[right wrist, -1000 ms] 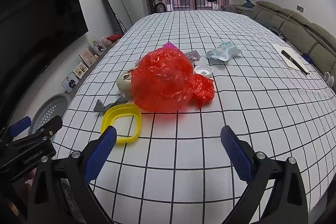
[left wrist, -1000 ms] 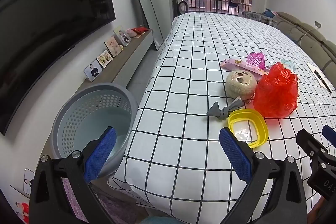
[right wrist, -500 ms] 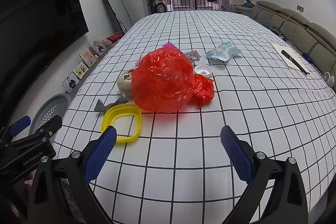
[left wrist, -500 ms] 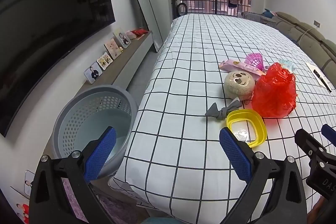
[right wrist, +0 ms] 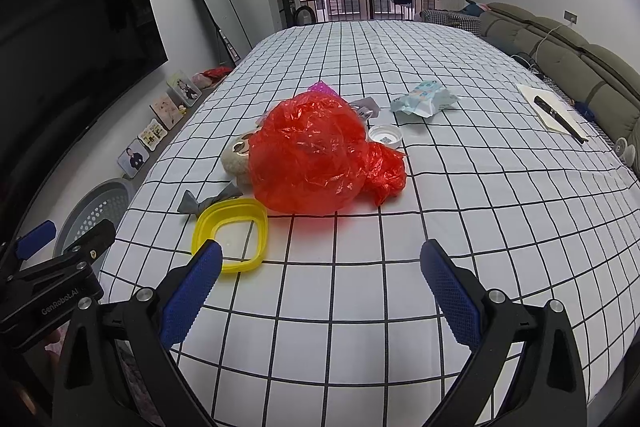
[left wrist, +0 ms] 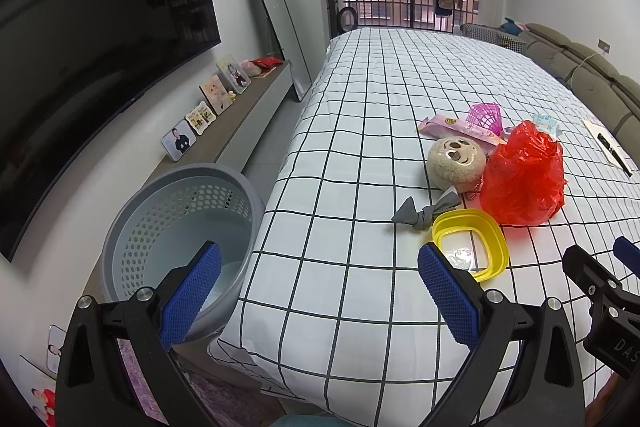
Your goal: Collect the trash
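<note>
Both grippers, left gripper (left wrist: 318,291) and right gripper (right wrist: 320,287), hang spread and empty; red bag (right wrist: 316,155) sits mid-bed beside yellow lid (right wrist: 230,233); a sloppy pinch risks tearing it, missing the basket (left wrist: 180,227).

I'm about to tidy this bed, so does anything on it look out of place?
Yes: a crumpled red plastic bag, a yellow lid, a white cap and wrappers lie strewn on the checked bedspread, beside a plush toy. The grey basket looks empty.
</note>
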